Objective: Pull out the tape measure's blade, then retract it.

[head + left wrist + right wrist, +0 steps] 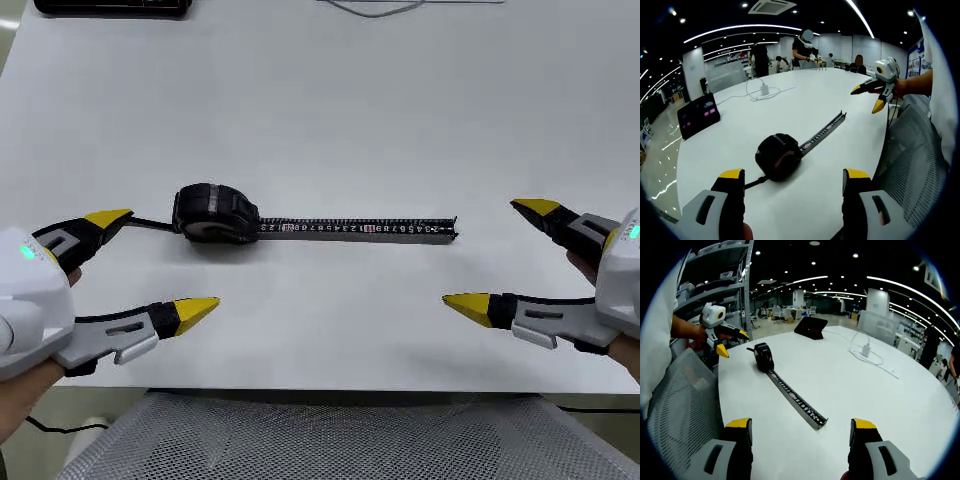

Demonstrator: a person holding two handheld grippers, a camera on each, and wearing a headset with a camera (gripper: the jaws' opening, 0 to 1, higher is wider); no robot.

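The left hand-held gripper (170, 258) and right hand-held gripper (481, 252) hover spread wide and empty over the near edge of the surface (350, 100), flanking the tape measure (213, 212) — it lies left of centre, its blade (360, 229) drawn out flat to the right. Retraction looks the risky part — with the tape measure unsteadied, the sprung blade may whip back and skid it away.

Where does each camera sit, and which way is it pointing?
Head view: on the headset, looking down at the tape measure on the table; left gripper and right gripper show, open.
Left gripper view: on that gripper, facing along the blade; its own jaws, the right gripper and an arm show.
Right gripper view: opposite end, facing back; own jaws, left gripper.
All share the tape measure.
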